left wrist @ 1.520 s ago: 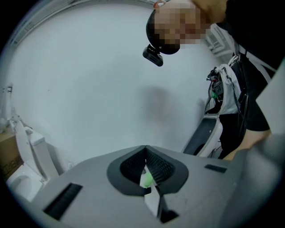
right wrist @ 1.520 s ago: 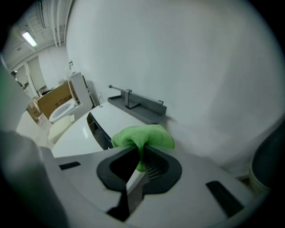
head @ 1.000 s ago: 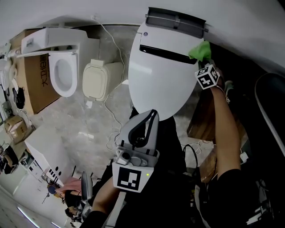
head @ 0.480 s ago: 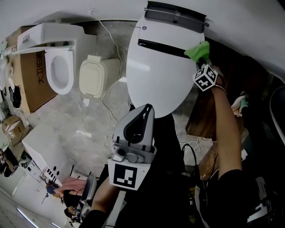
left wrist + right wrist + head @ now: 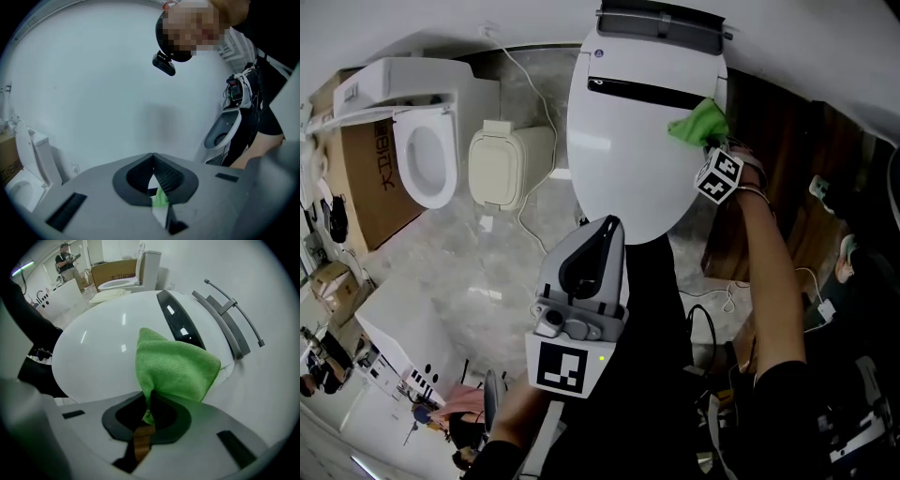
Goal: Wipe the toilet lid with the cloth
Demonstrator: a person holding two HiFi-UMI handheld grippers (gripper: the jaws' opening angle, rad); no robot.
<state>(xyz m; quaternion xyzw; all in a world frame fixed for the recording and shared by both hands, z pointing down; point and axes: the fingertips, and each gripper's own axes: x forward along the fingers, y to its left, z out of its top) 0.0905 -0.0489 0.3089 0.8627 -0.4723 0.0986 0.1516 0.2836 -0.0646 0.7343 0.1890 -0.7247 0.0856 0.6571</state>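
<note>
The white toilet lid is closed and fills the top middle of the head view, with a dark strip near its hinge end. A green cloth lies against the lid's right edge just below that strip. My right gripper is shut on the cloth. In the right gripper view the cloth fans out from the jaws over the lid. My left gripper hangs near the lid's near end, off the surface. Its jaws are shut with nothing held, and in its own view it points at a bare wall.
To the left stand a second toilet with its seat open, a beige seat unit and a cardboard box. Cables trail over the marble floor. A dark wooden panel stands right of the lid, and a grey bar behind it.
My right gripper has slid the cloth left and a little toward me along the lid's right edge. The left gripper has hardly moved.
</note>
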